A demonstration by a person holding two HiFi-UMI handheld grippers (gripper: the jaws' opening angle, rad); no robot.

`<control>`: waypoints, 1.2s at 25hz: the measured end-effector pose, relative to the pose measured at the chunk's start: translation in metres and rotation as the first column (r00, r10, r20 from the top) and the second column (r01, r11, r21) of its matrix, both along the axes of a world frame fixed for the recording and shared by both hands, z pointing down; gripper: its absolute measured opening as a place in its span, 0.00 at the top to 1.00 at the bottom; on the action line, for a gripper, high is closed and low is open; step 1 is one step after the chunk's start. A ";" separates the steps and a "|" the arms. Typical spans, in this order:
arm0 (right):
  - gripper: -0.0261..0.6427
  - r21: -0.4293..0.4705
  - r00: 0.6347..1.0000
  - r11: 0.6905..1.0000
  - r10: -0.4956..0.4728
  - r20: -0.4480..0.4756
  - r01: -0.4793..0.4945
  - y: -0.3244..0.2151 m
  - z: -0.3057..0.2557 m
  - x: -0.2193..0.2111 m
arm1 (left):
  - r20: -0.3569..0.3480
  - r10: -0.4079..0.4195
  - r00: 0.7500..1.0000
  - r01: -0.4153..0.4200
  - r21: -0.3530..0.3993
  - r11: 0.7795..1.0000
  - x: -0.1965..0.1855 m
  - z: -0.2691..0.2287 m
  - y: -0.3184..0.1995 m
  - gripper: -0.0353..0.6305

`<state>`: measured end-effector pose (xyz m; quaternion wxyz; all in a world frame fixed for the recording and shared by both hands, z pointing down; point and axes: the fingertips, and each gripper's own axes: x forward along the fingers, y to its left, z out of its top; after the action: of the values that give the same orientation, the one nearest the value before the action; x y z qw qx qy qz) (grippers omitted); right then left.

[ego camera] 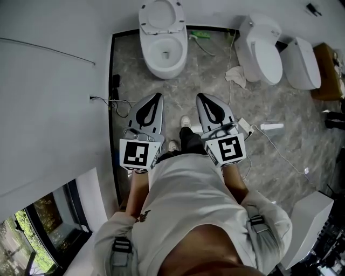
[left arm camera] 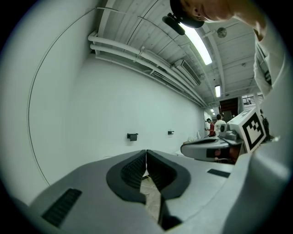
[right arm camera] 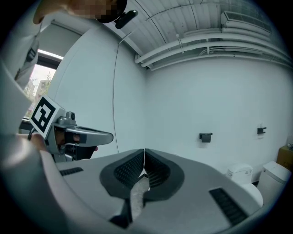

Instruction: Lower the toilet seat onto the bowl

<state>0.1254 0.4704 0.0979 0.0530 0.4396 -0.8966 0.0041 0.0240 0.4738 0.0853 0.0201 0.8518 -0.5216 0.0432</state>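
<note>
The white ceramic toilet bowl (ego camera: 164, 54) stands against the wall at the far end of the grey stone floor (ego camera: 205, 81). Its white oval seat (ego camera: 160, 15) is tipped up behind it, not yet lowered. Well short of the bowl, the left tool (ego camera: 156, 98) and right tool (ego camera: 200, 97) are held level, side by side. Both are closed on nothing, likely because a push on the seat needs no grip.

Distant people (left arm camera: 214, 124) are too small to make out; the brown box (ego camera: 328, 70) is cut by the right edge.
</note>
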 end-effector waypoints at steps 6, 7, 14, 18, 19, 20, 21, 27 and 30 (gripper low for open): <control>0.93 0.004 0.999 0.999 -0.051 0.004 0.051 -0.065 -0.002 0.004 | 0.014 -0.033 0.999 0.033 -0.006 0.999 0.009 0.001 -0.059 0.91; 0.93 0.003 0.998 0.998 -0.059 0.008 0.059 -0.075 -0.002 0.004 | 0.017 -0.038 0.999 0.039 -0.007 0.999 0.010 0.000 -0.068 0.91; 0.93 -0.011 0.994 0.994 -0.107 0.019 0.107 -0.137 0.000 0.013 | 0.027 -0.094 0.995 0.094 -0.008 0.996 0.016 -0.004 -0.126 0.91; 0.93 -0.021 0.991 0.991 -0.130 0.025 0.130 -0.167 -0.001 0.025 | 0.030 -0.131 0.991 0.132 -0.012 0.991 0.023 -0.007 -0.154 0.91; 0.93 -0.020 0.990 0.990 -0.136 0.026 0.137 -0.174 -0.002 0.028 | 0.031 -0.139 0.990 0.139 -0.013 0.990 0.025 -0.008 -0.160 0.91; 0.93 -0.018 0.990 0.990 -0.141 0.028 0.142 -0.181 -0.003 0.031 | 0.032 -0.145 0.989 0.145 -0.013 0.989 0.027 -0.009 -0.166 0.91; 0.93 -0.017 0.989 0.989 -0.145 0.031 0.146 -0.186 -0.004 0.032 | 0.035 -0.150 0.988 0.150 -0.013 0.989 0.028 -0.010 -0.170 0.91; 0.93 -0.021 0.985 0.986 -0.162 0.052 0.163 -0.211 0.000 0.030 | 0.051 -0.165 0.985 0.167 -0.021 0.986 0.027 -0.007 -0.191 0.91; 0.93 -0.018 0.985 0.986 -0.164 0.052 0.165 -0.224 -0.002 0.025 | 0.057 -0.164 0.985 0.165 -0.020 0.986 0.023 -0.008 -0.205 0.91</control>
<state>0.1508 0.2462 0.0961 0.0353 0.3631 -0.9309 0.0208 0.0473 0.2686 0.0772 0.0197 0.8041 -0.5899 0.0712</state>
